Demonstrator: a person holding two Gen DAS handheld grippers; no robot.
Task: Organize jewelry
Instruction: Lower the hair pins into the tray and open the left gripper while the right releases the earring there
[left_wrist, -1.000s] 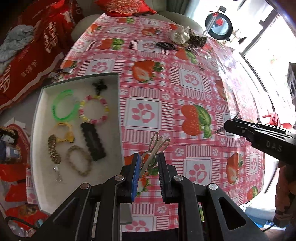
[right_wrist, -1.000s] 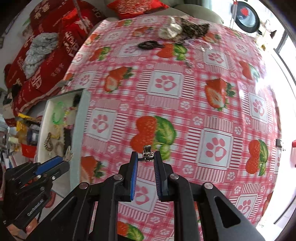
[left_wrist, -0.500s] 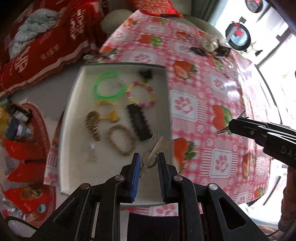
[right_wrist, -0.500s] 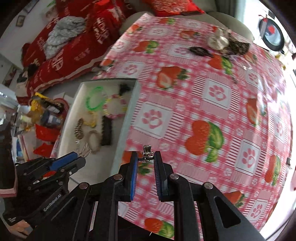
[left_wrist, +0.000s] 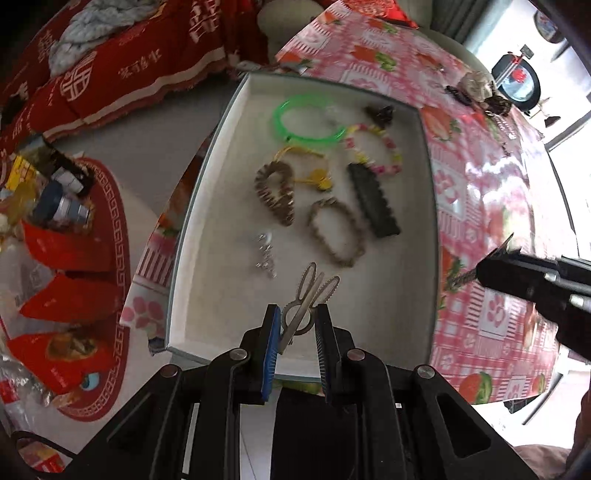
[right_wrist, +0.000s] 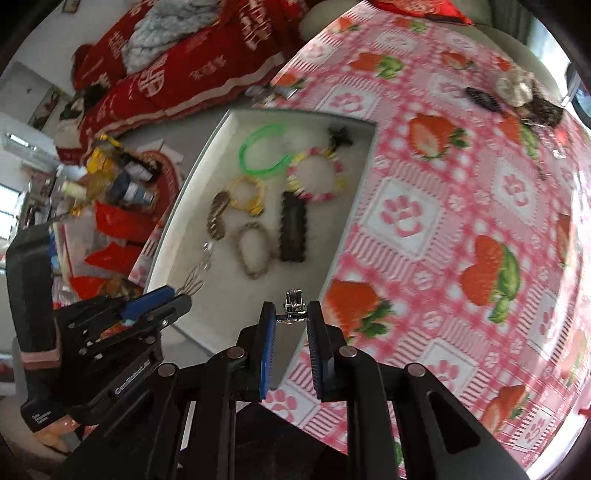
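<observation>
Both claws have swung from the tablecloth (right_wrist: 461, 206) to the white tray (left_wrist: 229, 122). Left claw (left_wrist: 297, 325), nearer, pinches a metal hair clip (left_wrist: 308, 295) pointing away over it; right claw (right_wrist: 290, 321) pinches a small silver clasp (right_wrist: 294, 304) at its edge.

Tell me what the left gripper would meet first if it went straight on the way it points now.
Likely the bare white floor of the tray; the left gripper holds a metal hair clip above it. The beige beaded bracelet lies farther on. Depth is uncertain.

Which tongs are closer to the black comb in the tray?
Left. The left tongs hover over the tray, just before the black comb; the right tongs sit at its table-side edge.
</observation>
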